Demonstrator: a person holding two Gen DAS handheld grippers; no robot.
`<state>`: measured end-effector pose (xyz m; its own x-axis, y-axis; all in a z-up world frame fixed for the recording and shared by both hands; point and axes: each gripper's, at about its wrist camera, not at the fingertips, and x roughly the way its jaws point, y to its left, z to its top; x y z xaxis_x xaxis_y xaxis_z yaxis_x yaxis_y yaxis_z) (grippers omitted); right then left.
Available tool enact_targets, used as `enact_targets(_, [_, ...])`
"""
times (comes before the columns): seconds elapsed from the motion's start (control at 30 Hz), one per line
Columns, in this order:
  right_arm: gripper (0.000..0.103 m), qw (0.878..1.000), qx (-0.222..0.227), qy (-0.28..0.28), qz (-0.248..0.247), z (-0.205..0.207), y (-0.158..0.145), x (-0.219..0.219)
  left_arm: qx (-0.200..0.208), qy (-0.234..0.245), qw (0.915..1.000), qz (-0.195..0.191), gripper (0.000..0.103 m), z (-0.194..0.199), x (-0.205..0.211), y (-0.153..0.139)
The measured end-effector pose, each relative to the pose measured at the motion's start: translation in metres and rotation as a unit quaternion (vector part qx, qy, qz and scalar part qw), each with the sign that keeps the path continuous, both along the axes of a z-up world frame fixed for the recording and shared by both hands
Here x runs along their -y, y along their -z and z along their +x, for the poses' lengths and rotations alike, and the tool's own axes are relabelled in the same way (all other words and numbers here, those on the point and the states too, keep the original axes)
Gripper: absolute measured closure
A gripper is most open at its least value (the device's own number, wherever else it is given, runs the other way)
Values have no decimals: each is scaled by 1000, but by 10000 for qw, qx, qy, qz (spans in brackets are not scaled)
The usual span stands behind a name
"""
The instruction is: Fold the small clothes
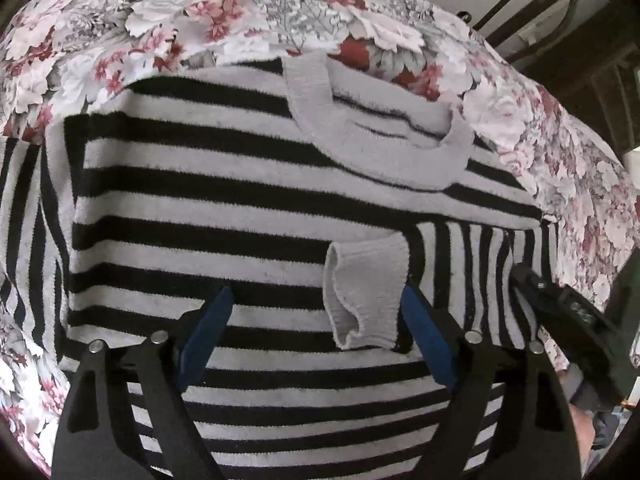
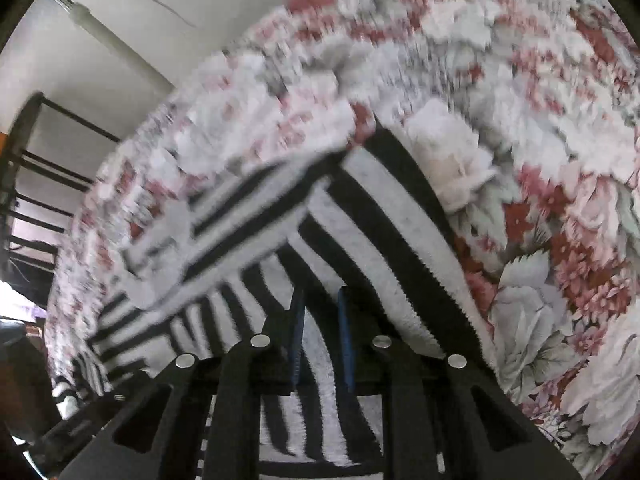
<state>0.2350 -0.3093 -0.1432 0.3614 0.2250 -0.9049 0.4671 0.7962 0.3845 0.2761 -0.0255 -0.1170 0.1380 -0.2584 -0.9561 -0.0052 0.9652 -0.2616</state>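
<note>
Floral cloth (image 1: 224, 16) covers the table; chair frame (image 1: 532, 4) upper right of left view. Striped sweater (image 1: 224, 184) lies flat mid-frame, collar toward top, one sleeve folded across body w/ cuff (image 1: 366, 292) at centre. Step, by judgement: sleeve fold-in, one side done. Left gripper (image 1: 316, 336) jaws wide, empty, cuff just between them, no contact seen. Right gripper (image 2: 322, 336) jaws nearly closed on a fold of sweater fabric at frame bottom-centre. Next: likely carry that fabric across body.

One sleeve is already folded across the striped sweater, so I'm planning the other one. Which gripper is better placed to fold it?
Probably left: the left gripper is open over the sweater, nearer the unfolded sleeve. The right gripper is nearly closed around fabric.
</note>
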Motion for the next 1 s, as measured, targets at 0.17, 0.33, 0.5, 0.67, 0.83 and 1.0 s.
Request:
enact_targets(0.17, [85, 9999, 37, 64, 117, 1, -7, 2, -173, 25, 9995, 246, 19, -10, 0, 23])
enact_targets(0.33, [83, 9987, 80, 152, 478, -1, -13, 2, 77, 313, 9993, 179, 43, -7, 15, 18])
enact_targets(0.5, [83, 9990, 317, 129, 273, -7, -31, 2, 378, 461, 9978, 292, 103, -5, 17, 8])
enact_targets(0.67, [83, 9993, 286, 157, 184, -14, -30, 4, 768, 312, 9954, 481, 103, 6, 8, -12])
enact_targets(0.83, [83, 9989, 281, 307, 217, -16, -28, 10, 137, 247, 9996, -11, 97, 3, 4, 7])
enact_targets(1.0, [82, 9986, 354, 296, 271, -17, -33, 11, 71, 114, 9999, 23, 68, -12, -11, 14])
